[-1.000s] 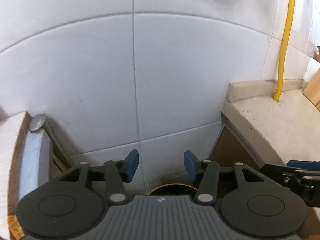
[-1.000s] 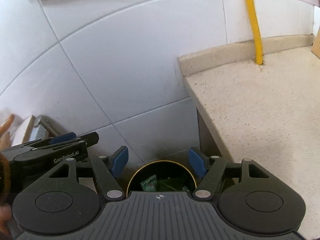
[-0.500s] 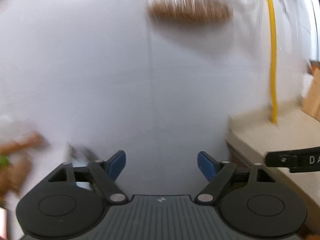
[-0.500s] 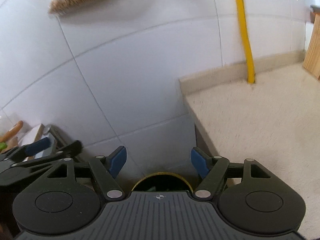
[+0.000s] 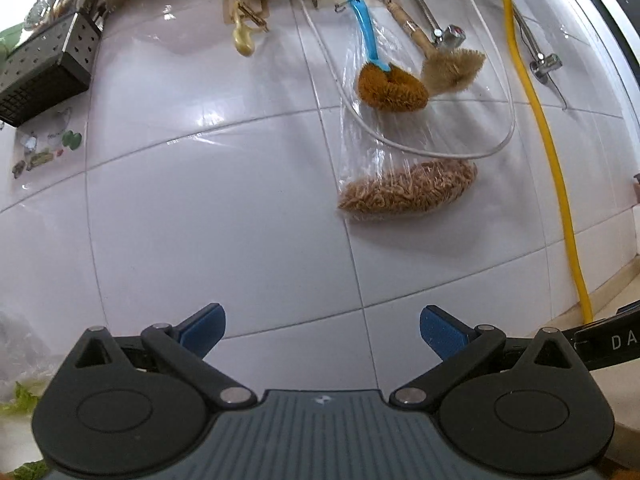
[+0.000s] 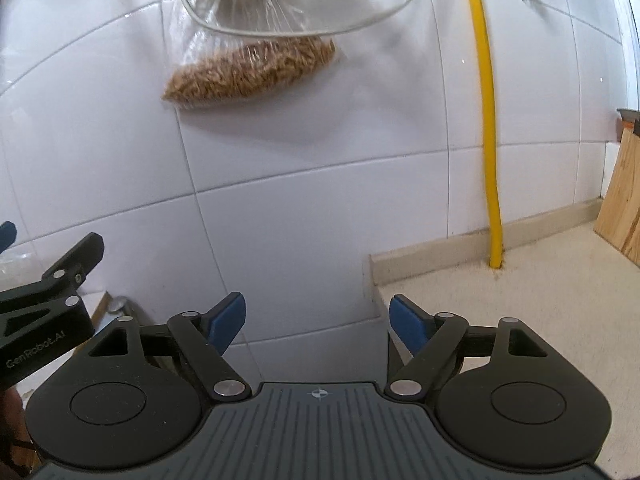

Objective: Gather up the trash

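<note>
While both grippers, left (image 5: pixel 322 330) and right (image 6: pixel 316 318), have just been opening and gape empty toward the wall (image 5: pixel 224 216), no trash shows ahead; greens (image 5: pixel 22 396) lie lower left.

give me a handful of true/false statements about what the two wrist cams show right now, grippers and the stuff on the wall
1. The left gripper is clamped on a piece of trash. False: its jaws stand wide apart, having just been opening, with nothing between them.
2. A clear bag of brownish dried bits hangs against the white tiled wall. True.
3. The yellow hose runs down the wall to the beige counter. True.
4. The right gripper is shut. False: its jaws are open and empty, having just been opening.
5. The brush with the blue handle lies on the counter. False: it hangs high on the wall.
</note>
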